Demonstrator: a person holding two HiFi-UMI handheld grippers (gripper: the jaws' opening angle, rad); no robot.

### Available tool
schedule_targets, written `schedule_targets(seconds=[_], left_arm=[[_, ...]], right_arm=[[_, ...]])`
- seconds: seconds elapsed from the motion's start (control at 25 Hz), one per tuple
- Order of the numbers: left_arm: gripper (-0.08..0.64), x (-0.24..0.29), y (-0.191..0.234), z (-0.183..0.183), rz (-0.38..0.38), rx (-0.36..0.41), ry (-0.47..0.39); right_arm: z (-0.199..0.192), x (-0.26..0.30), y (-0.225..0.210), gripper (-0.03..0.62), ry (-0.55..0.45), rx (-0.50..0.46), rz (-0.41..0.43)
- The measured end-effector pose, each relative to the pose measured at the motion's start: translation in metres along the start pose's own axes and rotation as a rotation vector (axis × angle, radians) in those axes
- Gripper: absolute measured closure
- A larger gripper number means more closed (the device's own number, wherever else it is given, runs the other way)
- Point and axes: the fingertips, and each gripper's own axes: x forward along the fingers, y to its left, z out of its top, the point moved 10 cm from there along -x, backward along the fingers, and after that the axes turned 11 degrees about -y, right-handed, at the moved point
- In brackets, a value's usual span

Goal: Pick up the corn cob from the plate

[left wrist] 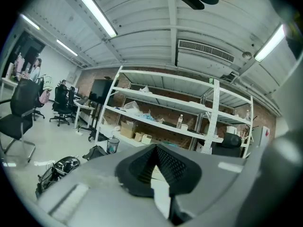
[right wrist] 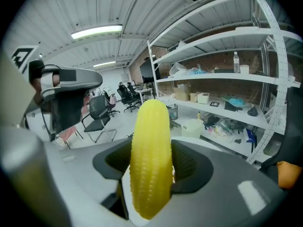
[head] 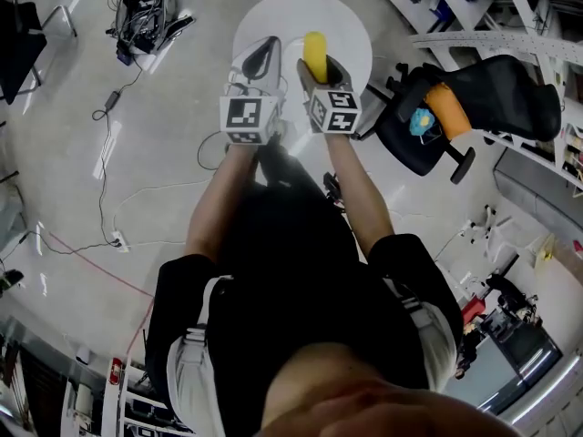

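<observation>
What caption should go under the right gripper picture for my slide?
The right gripper shut on a yellow corn cob, with metal shelves behind.

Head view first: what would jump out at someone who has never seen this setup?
A bright yellow corn cob sticks out from the jaws of the right gripper, held over a round white table. Beside it, the left gripper is shut on nothing. A black office chair stands to the table's right.

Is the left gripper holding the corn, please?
No, the left gripper has its jaws together on nothing; the corn sits clamped in the right gripper.
</observation>
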Motion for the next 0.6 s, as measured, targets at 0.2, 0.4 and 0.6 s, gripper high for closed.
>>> schedule_targets(seconds=[0.2, 0.4, 0.6], left_arm=[[0.558, 0.001, -0.007, 0.012, -0.015, 0.018, -0.014], [0.558, -0.001, -0.013, 0.024, -0.031, 0.033, -0.028], [0.558, -0.005, -0.018, 0.035, -0.049, 0.051, -0.046]], right_arm=[[0.019, -0.011, 0.003, 0.334, -0.042, -0.006, 0.001], [0.036, -0.02, 0.009, 0.334, -0.083, -0.011, 0.006], [0.054, -0.03, 0.016, 0.334, -0.136, -0.021, 0.009]])
